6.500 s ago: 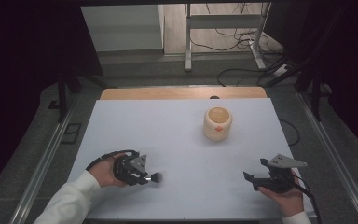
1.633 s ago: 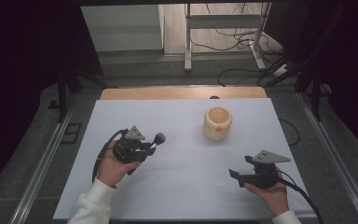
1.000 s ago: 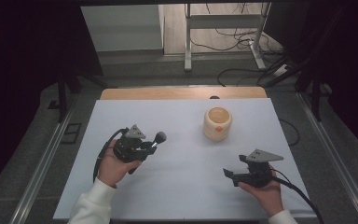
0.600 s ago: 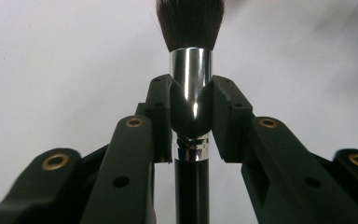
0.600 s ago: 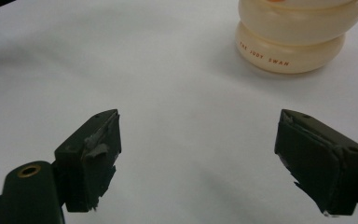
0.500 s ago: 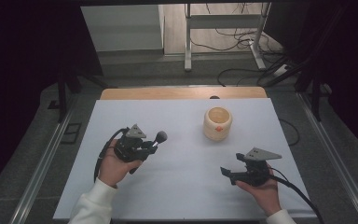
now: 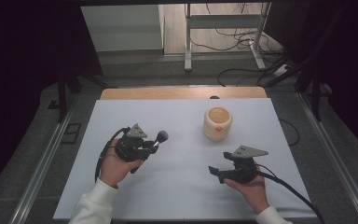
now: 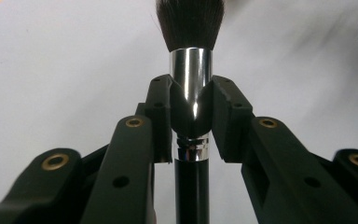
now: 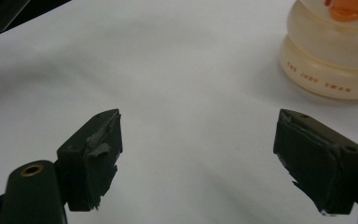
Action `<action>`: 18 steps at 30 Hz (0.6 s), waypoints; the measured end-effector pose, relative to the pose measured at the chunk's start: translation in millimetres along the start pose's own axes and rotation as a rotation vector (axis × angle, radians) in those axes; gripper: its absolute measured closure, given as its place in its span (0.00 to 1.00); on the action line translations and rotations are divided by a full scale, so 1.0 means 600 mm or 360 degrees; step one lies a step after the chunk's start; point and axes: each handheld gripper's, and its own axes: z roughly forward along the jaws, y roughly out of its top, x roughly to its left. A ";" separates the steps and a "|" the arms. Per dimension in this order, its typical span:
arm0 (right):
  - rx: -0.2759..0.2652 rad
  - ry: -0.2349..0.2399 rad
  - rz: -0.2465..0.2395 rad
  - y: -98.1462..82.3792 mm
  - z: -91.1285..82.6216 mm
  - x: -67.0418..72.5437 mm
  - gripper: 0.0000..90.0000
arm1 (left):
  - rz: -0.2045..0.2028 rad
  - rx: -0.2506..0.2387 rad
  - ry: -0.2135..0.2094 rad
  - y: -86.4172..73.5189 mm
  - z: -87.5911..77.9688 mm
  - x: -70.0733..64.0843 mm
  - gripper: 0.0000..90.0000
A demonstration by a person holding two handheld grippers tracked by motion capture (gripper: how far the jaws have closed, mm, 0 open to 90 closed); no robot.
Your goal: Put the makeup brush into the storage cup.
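My left hand-held gripper (image 8: 191,116) stays clenched on the brush (image 8: 192,70), pads on its silver collar, bristles pointing toward the tabletop's (image 7: 177,186) far right corner. My right hand-held gripper (image 9: 198,158) stands released, nothing between its jaws, and has slid left along the near edge since a second ago. The right gripper view reads lettering on the cream jar (image 9: 328,51); the high view shows that jar (image 7: 217,123) near the far edge.

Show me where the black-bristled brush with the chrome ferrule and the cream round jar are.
black-bristled brush (image 8: 190,70): left gripper view, on its chrome ferrule.
cream round jar (image 7: 217,125): high view, on its side wall.
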 end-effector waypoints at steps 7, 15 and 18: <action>-0.0007 0.0049 -0.0020 0.012 0.017 0.015 0.18 | 0.0005 0.0000 -0.0002 0.003 0.001 -0.002 0.79; 0.0000 0.0082 -0.0025 0.018 0.032 0.028 0.18 | 0.0007 -0.0021 -0.0013 0.006 0.003 -0.005 0.79; -0.0013 0.0102 -0.0029 0.021 0.036 0.031 0.19 | 0.0016 -0.0027 -0.0016 0.009 0.005 -0.008 0.79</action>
